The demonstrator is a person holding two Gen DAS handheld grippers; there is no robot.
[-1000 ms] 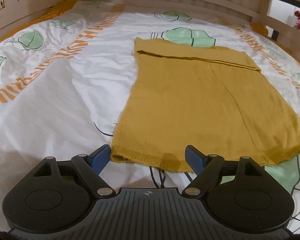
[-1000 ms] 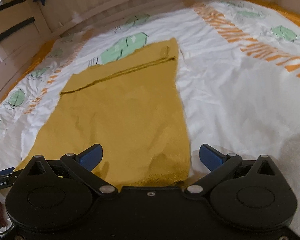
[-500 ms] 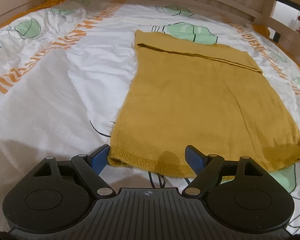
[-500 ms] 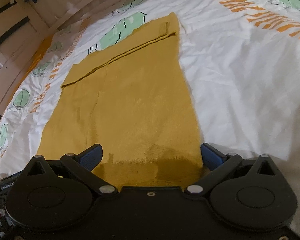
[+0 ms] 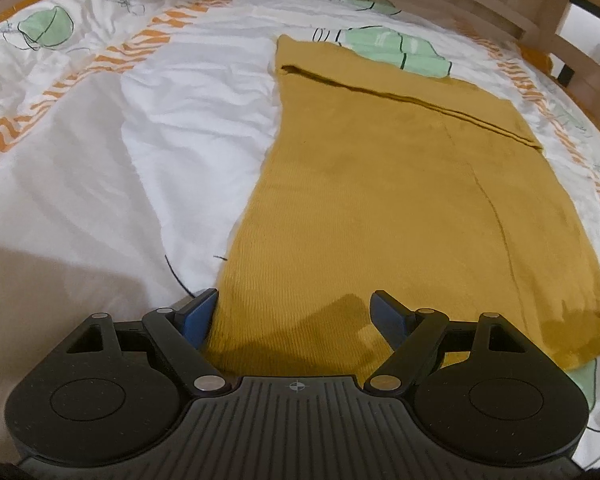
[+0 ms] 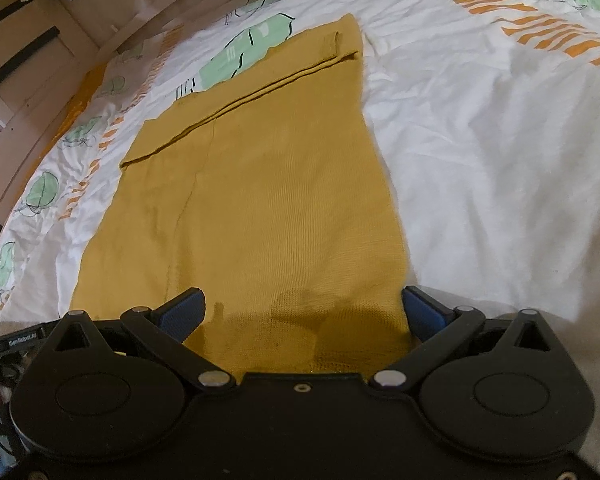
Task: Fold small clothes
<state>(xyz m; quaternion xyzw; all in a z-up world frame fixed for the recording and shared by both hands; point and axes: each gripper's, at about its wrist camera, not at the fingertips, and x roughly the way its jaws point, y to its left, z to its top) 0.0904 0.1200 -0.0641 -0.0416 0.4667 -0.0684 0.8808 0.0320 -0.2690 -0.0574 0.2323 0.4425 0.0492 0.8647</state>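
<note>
Since a second ago both grippers have closed in on the near hem of the mustard knit garment (image 5: 400,200), which now fills more of each view. The left gripper (image 5: 294,312) stands with jaws wide apart over the garment's near left corner, its left finger just off the cloth's side edge, gripping nothing. The right gripper (image 6: 302,308) is equally spread over the near right corner; the garment lies flat on the white leaf-print duvet (image 5: 160,140), a folded band across its far end.
</note>
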